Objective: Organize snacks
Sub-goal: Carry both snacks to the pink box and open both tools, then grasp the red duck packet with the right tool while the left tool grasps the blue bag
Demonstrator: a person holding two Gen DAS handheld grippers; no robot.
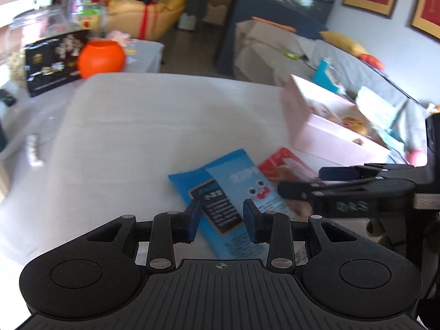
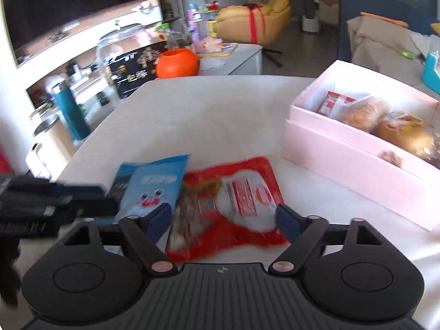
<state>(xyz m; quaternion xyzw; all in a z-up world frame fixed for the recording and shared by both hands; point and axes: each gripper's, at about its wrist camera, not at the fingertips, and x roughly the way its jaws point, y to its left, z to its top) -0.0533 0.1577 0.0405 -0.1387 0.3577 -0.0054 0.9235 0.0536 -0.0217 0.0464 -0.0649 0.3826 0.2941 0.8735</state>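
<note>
The right gripper point(image 2: 221, 220) is hovering, jaws wide, over the red snack packet point(image 2: 236, 206). The left gripper point(image 1: 221, 221), jaws narrow and empty, is nearing the blue snack packet point(image 1: 220, 189). Each is best lowering squarely before pinching.

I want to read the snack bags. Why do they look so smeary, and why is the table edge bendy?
Left wrist view: the pink box and orange pot are smeared by motion blur. Right wrist view: the red bag has streaky, unreadable print, and the blue bag is soft too. Both views: the fisheye lens curves the table edge.
</note>
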